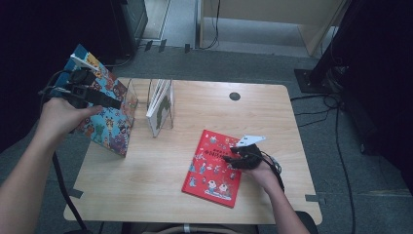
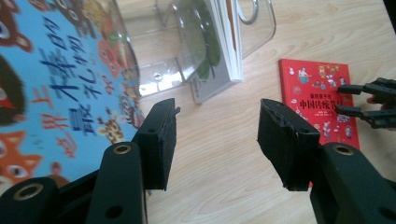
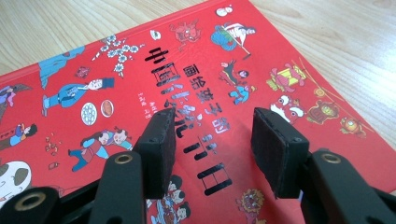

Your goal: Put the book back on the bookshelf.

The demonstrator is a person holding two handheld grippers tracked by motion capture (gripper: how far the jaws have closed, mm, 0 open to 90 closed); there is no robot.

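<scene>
A light wooden table (image 1: 160, 170) with rounded corners carries everything. A red picture book (image 1: 207, 170) lies flat on its right half, cover up, slightly skewed to the table's edges. Toward the far left stands a clear plastic book stand (image 1: 168, 114) with a thin book (image 1: 158, 105) upright in it. A blue picture book (image 1: 104, 124) leans at the table's left edge

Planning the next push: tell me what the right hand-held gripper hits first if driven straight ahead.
Probably the red book: the right hand-held gripper, jaws open, points down at its cover, close above it.
</scene>
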